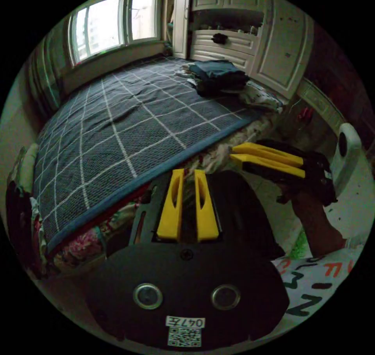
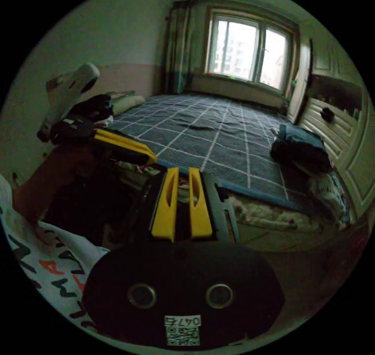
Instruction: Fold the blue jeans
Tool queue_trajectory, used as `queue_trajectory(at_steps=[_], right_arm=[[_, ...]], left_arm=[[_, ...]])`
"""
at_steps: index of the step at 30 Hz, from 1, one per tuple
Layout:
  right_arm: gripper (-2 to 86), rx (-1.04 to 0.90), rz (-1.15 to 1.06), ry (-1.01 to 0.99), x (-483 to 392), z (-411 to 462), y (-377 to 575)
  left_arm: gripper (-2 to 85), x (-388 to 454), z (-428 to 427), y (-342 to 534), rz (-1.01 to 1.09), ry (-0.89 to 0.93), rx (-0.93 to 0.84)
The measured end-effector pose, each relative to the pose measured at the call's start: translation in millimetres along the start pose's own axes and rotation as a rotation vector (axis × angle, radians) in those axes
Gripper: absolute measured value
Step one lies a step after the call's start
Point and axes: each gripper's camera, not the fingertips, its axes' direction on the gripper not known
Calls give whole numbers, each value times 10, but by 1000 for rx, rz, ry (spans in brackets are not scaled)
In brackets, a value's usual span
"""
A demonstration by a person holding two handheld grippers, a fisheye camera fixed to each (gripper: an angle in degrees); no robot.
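The left tool [image 1: 188,175] hangs off the near edge of the bed [image 1: 117,128], its 2 yellow jaws drawn close together with only a narrow slit between them and nothing held. Beside it, to its right in the left gripper view, the right tool [image 1: 233,152] points toward the bed edge, jaws likewise nearly together and empty; a hand [image 1: 308,191] grips its black body. In the right gripper view the right tool [image 2: 183,173] sits in the same closed, empty pose, with the left tool [image 2: 150,156] just to its left, tip near the bed's blue border.

The bed carries a dark checked cover [image 2: 218,132], flat and mostly bare ahead of both tools. Well beyond the tools, at the far corner by the white cabinets [image 1: 273,50], lies a stack of folded dark clothes [image 1: 218,75]; its blue top layer may be the blue jeans, though the dim light leaves that uncertain. A window [image 2: 246,52] stands past the bed.
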Motion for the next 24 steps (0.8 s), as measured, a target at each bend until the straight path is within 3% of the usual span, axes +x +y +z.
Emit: queue_trajectory(at_steps=[5,11,21,24], right_arm=[[17,61,76,7,53,-200,429],[-4,124,24,341,-216,-282,654],[-5,49,-40,496,-271,51,1049],[-5,42,-59,481,-266,64,1090]], left_arm=[[105,218,313,69,16,38,33],[52,333,709,112,-49,-16,110],[-9,212,1397,56,-208,-96,129],[-10,49,1618,155,-298,70,183]])
